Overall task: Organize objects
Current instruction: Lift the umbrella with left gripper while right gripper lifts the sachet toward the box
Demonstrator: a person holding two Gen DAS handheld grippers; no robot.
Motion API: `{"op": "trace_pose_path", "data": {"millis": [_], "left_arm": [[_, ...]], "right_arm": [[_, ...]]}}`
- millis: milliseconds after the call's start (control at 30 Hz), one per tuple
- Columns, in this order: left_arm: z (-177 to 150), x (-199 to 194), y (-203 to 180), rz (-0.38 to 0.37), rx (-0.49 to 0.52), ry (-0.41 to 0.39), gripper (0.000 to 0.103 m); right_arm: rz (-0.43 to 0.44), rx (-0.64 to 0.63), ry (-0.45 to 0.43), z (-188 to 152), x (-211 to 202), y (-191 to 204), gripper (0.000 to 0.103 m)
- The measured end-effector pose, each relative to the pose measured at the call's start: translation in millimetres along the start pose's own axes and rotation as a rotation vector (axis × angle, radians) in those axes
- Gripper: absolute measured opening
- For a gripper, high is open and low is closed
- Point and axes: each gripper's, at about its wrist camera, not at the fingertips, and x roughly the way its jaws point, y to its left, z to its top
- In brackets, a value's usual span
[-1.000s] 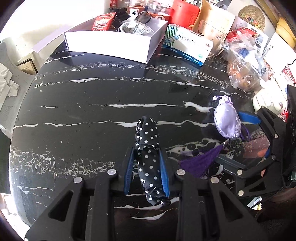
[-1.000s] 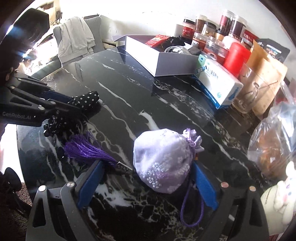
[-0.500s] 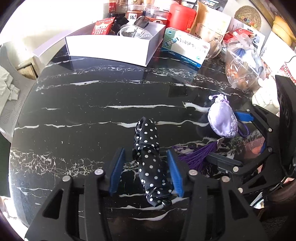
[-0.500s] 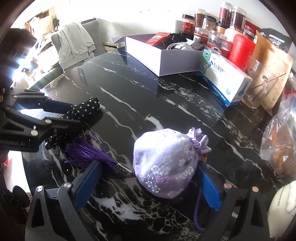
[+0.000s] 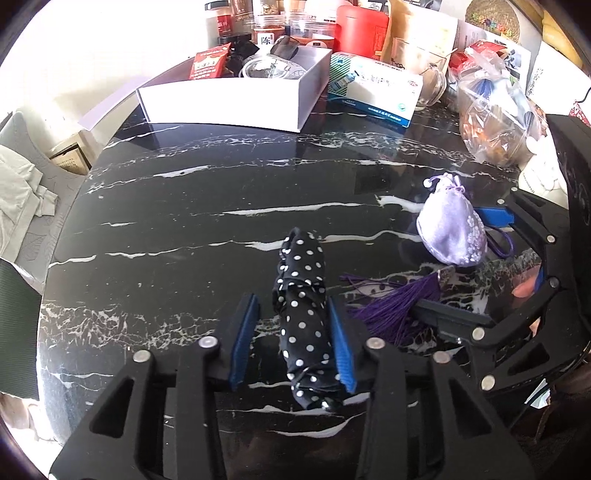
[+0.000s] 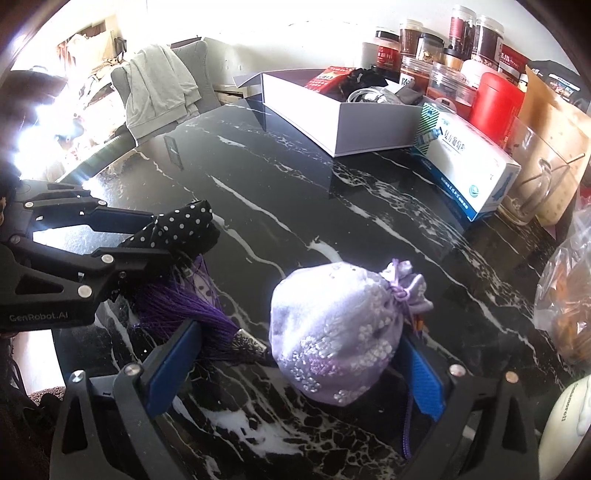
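Observation:
A black white-dotted cloth roll (image 5: 303, 314) lies on the black marble table (image 5: 184, 229) between the blue pads of my left gripper (image 5: 291, 343), which is open around it, the right pad touching. It also shows in the right wrist view (image 6: 177, 225). A lilac drawstring pouch (image 6: 332, 332) with a purple tassel (image 6: 192, 314) lies between the wide-open pads of my right gripper (image 6: 295, 373). The pouch also shows in the left wrist view (image 5: 452, 232) beside the right gripper (image 5: 495, 258).
A white open box (image 5: 229, 103) holding small items stands at the table's back, with a blue-white carton (image 5: 373, 88), a red canister (image 5: 360, 29), jars, a glass cup and a plastic bag (image 5: 495, 118) to its right. A chair with draped cloth (image 6: 155, 88) stands behind the table.
My left gripper has opened and let go of the dotted cloth roll, which stays on the table. My right gripper stays open around the pouch and has edged slightly closer.

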Motion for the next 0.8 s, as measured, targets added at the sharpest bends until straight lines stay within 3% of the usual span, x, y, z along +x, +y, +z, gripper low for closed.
{"op": "trace_pose_path", "data": {"millis": [67,233,467,567,800], "left_arm": [[-1,-1,3,-0.001,-0.013,0.001,0.027],[-4,-4,8,-0.026,-0.048,0.008,0.022],[-10,-8,5,-0.040,-0.072,0.023,0.017],[-13,-11,4,-0.041,-0.075,0.032,0.017],[-15,-22,3,-0.033,-0.077,0.032,0.017]], "right_arm": [[0.008,-0.012,-0.014,1,-3,3,0.079],[0.011,-0.033,-0.029,1,-7,10,0.064],[-0.007,-0.010,-0.027,-2,-12,14,0.053],[-0.043,-0.038,-0.032,-4,-16,20,0.052],[-0.023,-0.032,-0.040,-7,-28,26,0.052]]}}
